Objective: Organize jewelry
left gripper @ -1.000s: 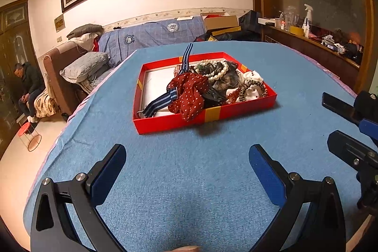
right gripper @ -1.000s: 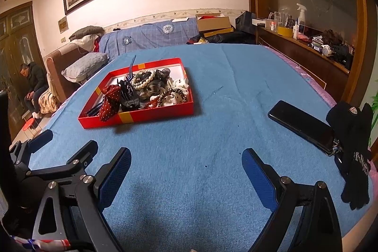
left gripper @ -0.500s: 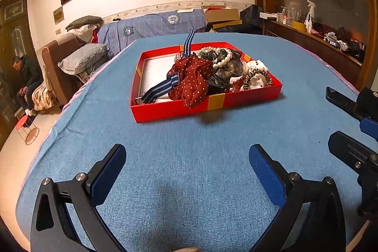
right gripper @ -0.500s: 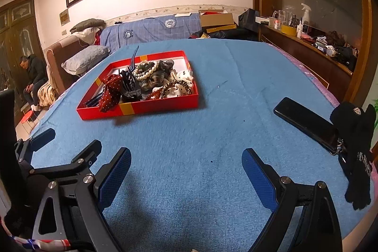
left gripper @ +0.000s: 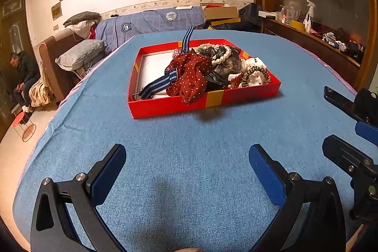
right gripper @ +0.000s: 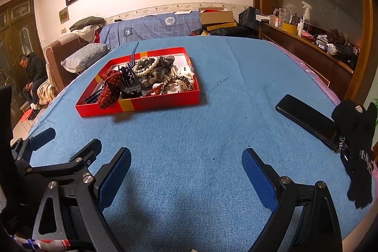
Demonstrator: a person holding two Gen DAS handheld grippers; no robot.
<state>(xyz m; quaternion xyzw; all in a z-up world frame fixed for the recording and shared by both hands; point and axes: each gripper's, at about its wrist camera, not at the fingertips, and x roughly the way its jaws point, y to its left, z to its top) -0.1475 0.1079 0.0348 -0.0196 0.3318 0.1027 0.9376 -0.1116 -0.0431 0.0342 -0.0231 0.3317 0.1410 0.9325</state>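
Note:
A red tray [left gripper: 163, 108] sits on the blue table ahead, also in the right wrist view [right gripper: 160, 102]. It holds a tangled heap: a pearl bracelet [left gripper: 221, 56], a red dotted scarf [left gripper: 192, 76], a striped blue ribbon [left gripper: 157, 86], a leopard hair tie [left gripper: 256, 73] and a black hair claw [right gripper: 130, 84]. My left gripper [left gripper: 187, 165] is open and empty above the cloth, short of the tray. My right gripper [right gripper: 186, 168] is open and empty, to the right of the left one.
A black phone [right gripper: 307, 122] and a black glove [right gripper: 361, 148] lie at the table's right edge. A sofa [left gripper: 151, 23] stands behind the table. A wooden sideboard [right gripper: 311, 51] with bottles runs along the right. A person [left gripper: 22, 74] sits far left.
Both grippers have moved forward, toward the tray, which looks larger and lower in both views. Both stay open and empty.

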